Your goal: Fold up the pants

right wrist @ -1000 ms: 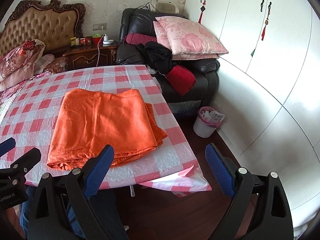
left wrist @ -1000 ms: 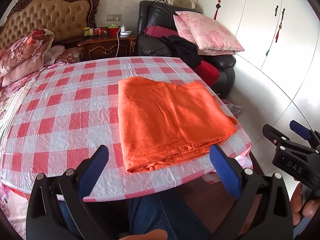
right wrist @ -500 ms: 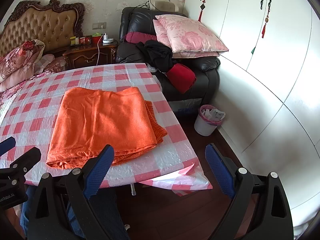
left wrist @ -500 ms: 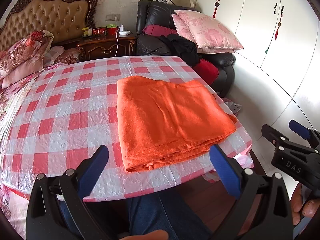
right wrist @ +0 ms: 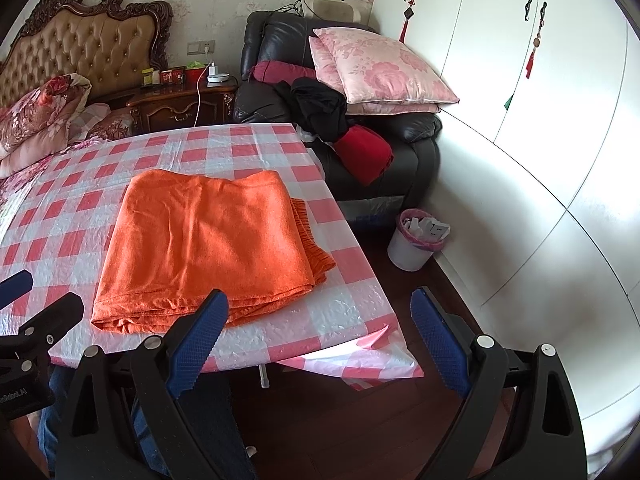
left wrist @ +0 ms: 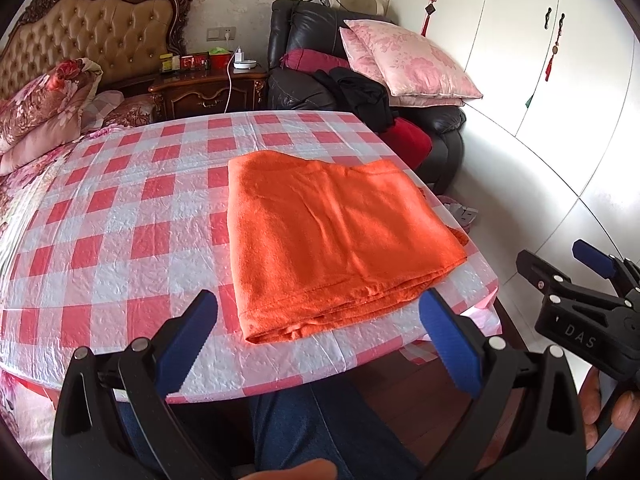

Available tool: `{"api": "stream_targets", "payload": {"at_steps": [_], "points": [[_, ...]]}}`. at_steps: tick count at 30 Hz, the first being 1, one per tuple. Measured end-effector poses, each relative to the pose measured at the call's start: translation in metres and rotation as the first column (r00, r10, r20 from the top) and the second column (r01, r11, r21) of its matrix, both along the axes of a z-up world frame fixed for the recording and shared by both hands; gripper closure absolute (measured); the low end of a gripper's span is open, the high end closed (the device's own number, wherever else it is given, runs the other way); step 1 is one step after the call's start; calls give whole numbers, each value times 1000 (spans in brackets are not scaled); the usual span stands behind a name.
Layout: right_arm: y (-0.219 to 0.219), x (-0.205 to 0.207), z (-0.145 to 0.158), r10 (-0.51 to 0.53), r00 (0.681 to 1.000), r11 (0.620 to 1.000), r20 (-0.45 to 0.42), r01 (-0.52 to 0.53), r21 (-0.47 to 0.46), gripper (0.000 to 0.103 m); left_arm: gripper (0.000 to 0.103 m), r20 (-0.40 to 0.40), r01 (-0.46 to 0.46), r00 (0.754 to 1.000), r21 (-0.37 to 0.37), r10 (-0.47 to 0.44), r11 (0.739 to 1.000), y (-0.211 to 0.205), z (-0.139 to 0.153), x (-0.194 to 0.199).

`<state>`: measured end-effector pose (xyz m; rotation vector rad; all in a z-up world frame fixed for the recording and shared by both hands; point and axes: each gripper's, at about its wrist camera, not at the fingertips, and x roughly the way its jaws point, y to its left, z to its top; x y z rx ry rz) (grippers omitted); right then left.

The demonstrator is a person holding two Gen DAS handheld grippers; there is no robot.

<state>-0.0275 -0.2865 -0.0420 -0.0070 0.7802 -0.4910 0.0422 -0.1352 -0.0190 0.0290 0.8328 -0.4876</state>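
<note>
Orange pants [left wrist: 336, 240] [right wrist: 208, 244] lie folded into a flat rectangle on the red-and-white checked table [left wrist: 120, 208] [right wrist: 352, 312], near its right front corner. A ribbed waistband edge sticks out at the fold's right side. My left gripper [left wrist: 318, 312] hangs open in front of the table's near edge, short of the pants, with nothing between its blue pads. My right gripper [right wrist: 318, 310] is open too, held off the table's front right corner above the floor, and is empty. Each gripper shows at the edge of the other's view.
A person's blue-trousered legs [left wrist: 320, 428] sit under the near table edge. A black armchair [right wrist: 360, 148] piled with pink pillows and clothes stands behind the table. A white bin [right wrist: 414, 240] is on the floor at the right, by the white wardrobe [right wrist: 540, 128]. A bed [left wrist: 48, 92] lies at the left.
</note>
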Motion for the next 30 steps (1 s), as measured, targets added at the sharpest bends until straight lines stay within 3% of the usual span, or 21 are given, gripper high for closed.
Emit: {"api": "stream_targets", "payload": {"at_steps": [23,30], "points": [[1,-1,-2,-4,1000,1000,1,4,9,14,2,13,11,1000,-1,-11,1000,-4,3,-1],[1,-1,-3,-5,1000,1000,-1,5,10,14,2,47,56,997,-15,-55,998,-16,7,-1]]}}
